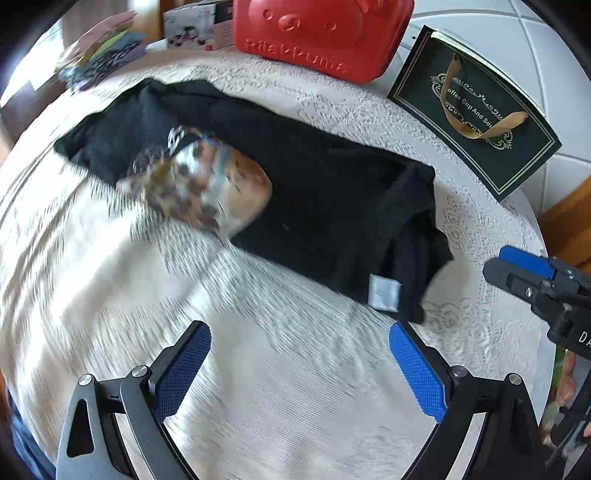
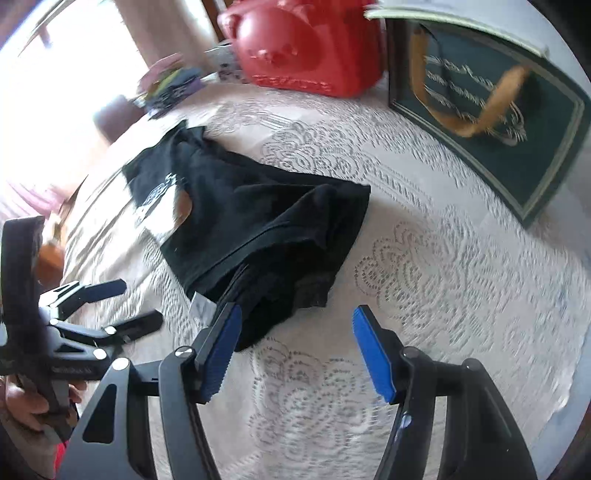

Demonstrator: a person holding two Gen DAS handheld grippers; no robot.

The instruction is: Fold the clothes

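Note:
A black garment [image 1: 314, 192] lies folded into a long strip on the lace tablecloth [image 1: 295, 387]. A brown and orange print [image 1: 207, 184] shows on it, and a grey label [image 1: 384, 291] at its near corner. My left gripper [image 1: 299, 332] hovers open over bare cloth just in front of the garment, with nothing between its pads. In the right wrist view my right gripper [image 2: 295, 321] is open beside the garment [image 2: 258, 221], its left finger [image 2: 221, 350] next to the dangling near corner. The left gripper [image 2: 142, 301] shows at that view's left, held by a hand.
A red plastic bear-faced box [image 1: 321, 33] and a dark green gift bag [image 1: 476, 110] with a gold ribbon handle stand at the back. A small carton [image 1: 199, 26] and a pile of coloured papers [image 1: 103, 48] lie at the back left. The table's edge runs down the right.

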